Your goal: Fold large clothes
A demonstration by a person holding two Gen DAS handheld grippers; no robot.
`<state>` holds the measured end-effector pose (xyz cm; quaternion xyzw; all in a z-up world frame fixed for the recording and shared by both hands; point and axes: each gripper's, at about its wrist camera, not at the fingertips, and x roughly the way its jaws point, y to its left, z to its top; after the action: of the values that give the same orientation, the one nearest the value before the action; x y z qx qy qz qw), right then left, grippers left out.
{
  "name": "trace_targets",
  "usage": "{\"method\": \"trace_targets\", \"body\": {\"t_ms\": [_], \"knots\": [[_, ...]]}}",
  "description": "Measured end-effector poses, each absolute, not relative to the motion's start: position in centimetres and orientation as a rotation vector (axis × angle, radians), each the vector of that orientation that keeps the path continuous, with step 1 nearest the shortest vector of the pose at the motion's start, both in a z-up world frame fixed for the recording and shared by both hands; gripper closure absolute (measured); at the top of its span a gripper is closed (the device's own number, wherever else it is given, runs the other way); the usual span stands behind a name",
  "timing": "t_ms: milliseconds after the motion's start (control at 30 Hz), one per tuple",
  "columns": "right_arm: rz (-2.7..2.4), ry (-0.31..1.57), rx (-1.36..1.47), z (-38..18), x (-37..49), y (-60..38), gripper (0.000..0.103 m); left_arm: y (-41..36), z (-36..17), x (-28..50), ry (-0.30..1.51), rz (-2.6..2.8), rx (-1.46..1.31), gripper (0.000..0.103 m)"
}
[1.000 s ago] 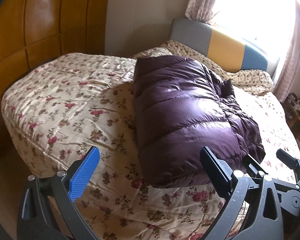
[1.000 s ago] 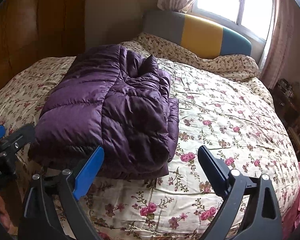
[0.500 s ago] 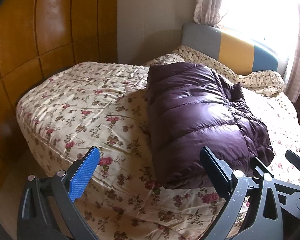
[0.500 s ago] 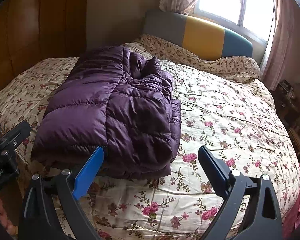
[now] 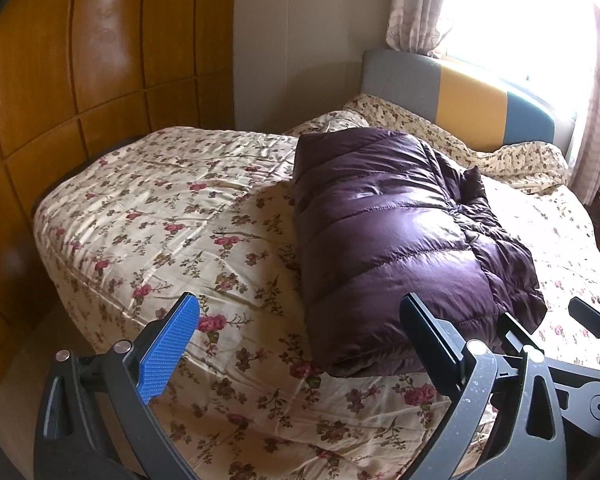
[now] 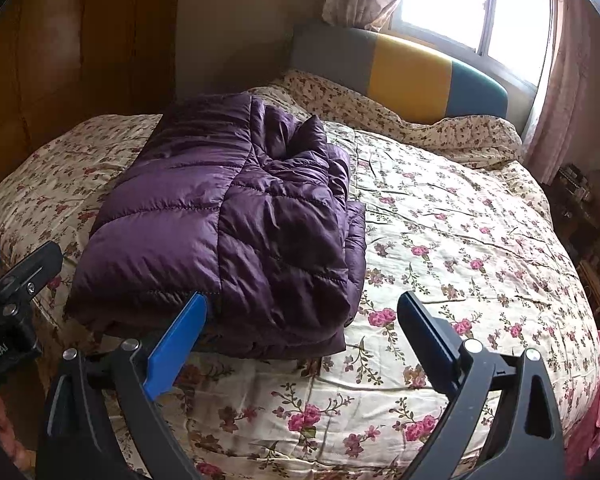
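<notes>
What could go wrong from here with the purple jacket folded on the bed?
The puffy jacket may spring open, since both the left gripper and right gripper are open and off it, and its right side already looks bunched and loose. Its near edge lies close to the foot of the bed, and the bedspread looks smooth and shiny, so a nudge might slide it off. Regripping only the top layer could undo the fold.
</notes>
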<state>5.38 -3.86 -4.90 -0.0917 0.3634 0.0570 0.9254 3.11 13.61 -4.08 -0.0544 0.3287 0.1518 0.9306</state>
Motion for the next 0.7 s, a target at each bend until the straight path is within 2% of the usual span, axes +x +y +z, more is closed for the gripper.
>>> {"method": "trace_targets", "body": {"t_ms": [700], "knots": [[0.117,0.748,-0.19,-5.06,5.81,-3.62,0.005,13.79,-4.15,2.83,0.671,0.321,-0.111,0.004]]}}
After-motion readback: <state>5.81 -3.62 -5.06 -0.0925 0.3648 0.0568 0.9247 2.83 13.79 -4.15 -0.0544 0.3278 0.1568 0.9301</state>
